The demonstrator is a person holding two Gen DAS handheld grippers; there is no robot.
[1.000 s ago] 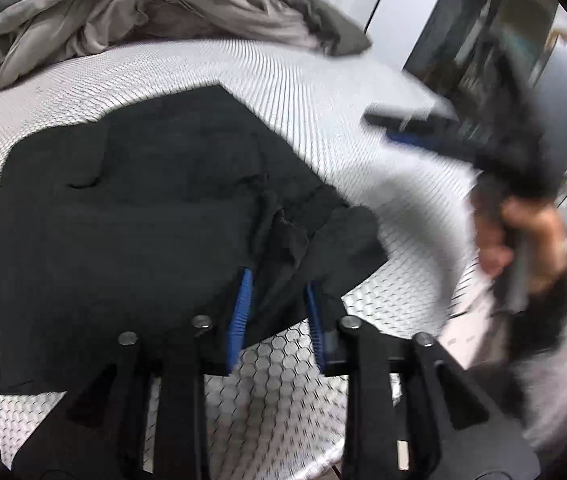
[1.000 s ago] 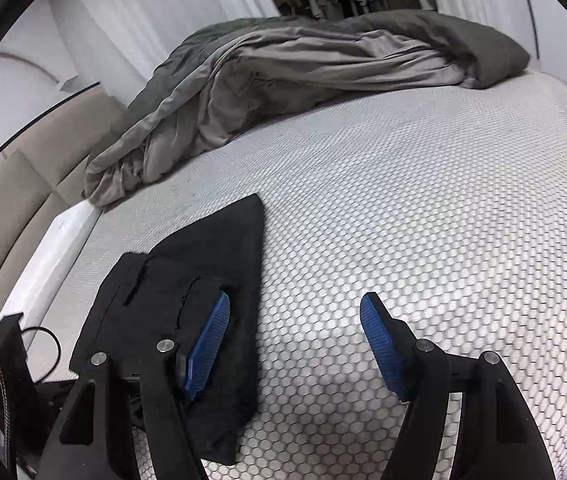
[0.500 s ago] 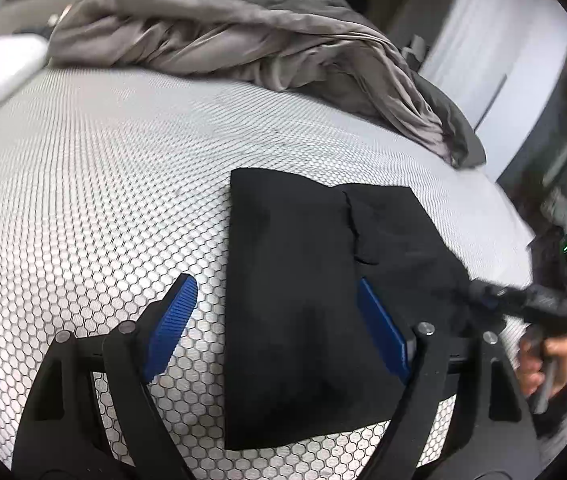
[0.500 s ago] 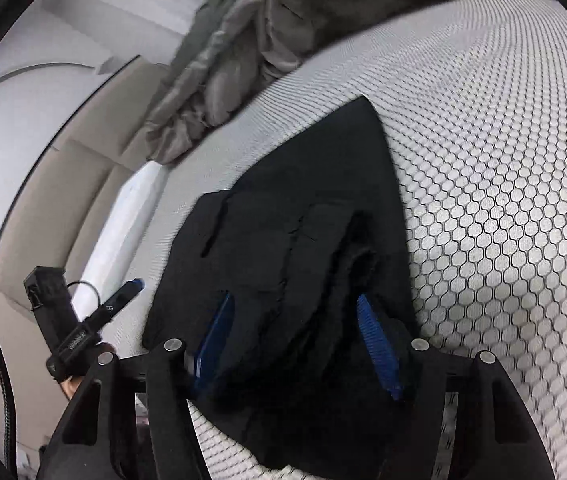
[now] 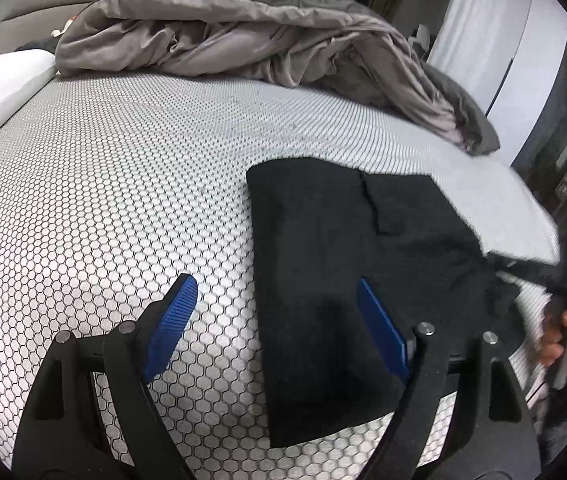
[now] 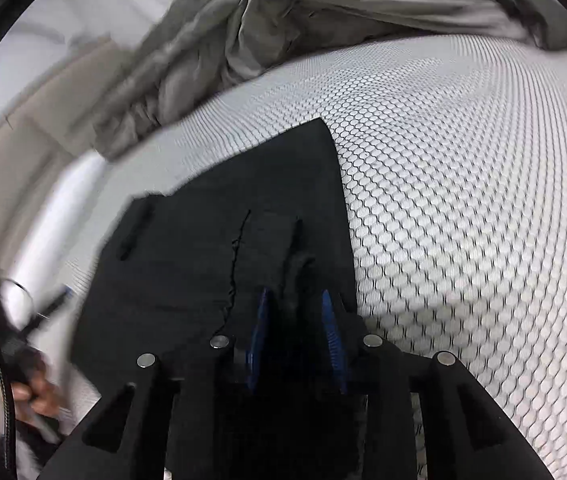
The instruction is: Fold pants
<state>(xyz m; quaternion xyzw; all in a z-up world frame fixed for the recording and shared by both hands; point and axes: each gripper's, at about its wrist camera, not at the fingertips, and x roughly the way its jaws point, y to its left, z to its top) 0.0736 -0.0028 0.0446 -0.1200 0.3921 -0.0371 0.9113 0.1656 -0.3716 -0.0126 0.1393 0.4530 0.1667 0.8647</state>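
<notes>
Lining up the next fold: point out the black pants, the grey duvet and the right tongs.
black pants [image 5: 315,264], left wrist view, flat folded panel.
grey duvet [image 5: 243,36], left wrist view, rumpled middle.
right tongs [image 6: 295,320], right wrist view, between the tips, fabric bunched there.

Right claw [image 6: 297,336], jaws just closing, on a bunched fold of black pants [image 6: 211,248] atop honeycomb-patterned mattress [image 6: 463,208].

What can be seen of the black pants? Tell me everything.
The black pants are of plain dark cloth, folded into a rough rectangle lying flat on the honeycomb-patterned mattress. A seam and a pocket slit show. The right tool has just been closing and pinches a raised fold at their near edge. The left tool stands open over their left edge.
</notes>
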